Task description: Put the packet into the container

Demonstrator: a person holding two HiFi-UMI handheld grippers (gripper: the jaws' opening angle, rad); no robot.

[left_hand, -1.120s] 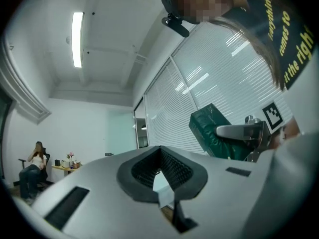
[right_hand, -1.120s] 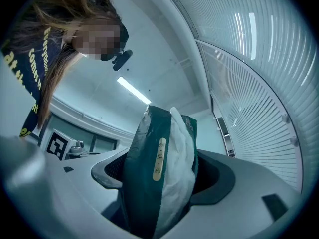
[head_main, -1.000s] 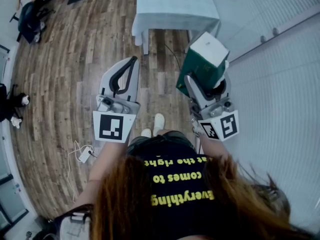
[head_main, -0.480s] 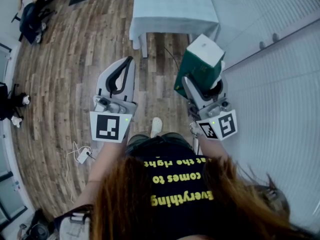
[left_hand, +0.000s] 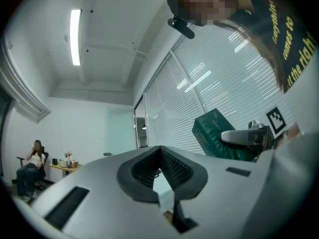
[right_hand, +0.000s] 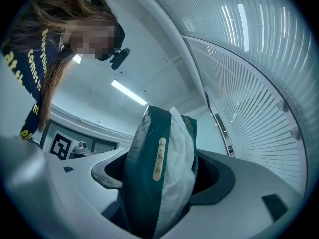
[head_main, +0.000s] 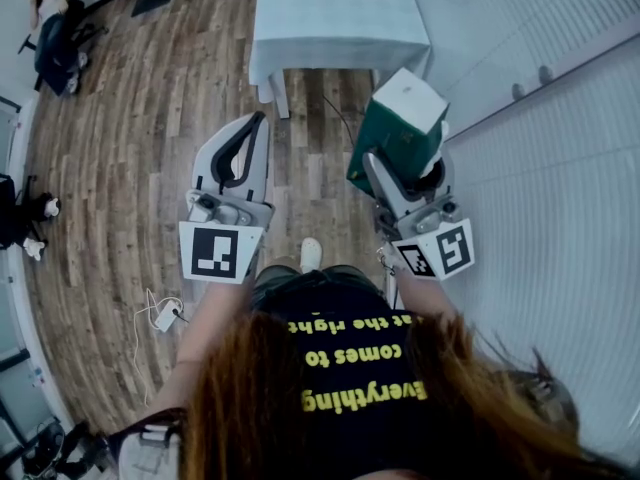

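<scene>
We've got the packet [head_main: 398,128] pinched in the right gripper [head_main: 405,165]. The jaws squeeze its green sides about midway, so it sits upright and shouldn't swing. It's up in the air at centre right of the head view, over the wood floor [head_main: 130,148] and next to the blinds [head_main: 560,168]. The left gripper [head_main: 258,125] carries nothing, jaws pressed together at the tips, probably kept free for later. No container shows in any view, so we reckon we're mid-carry, maybe toward the table [head_main: 340,18] up top.
</scene>
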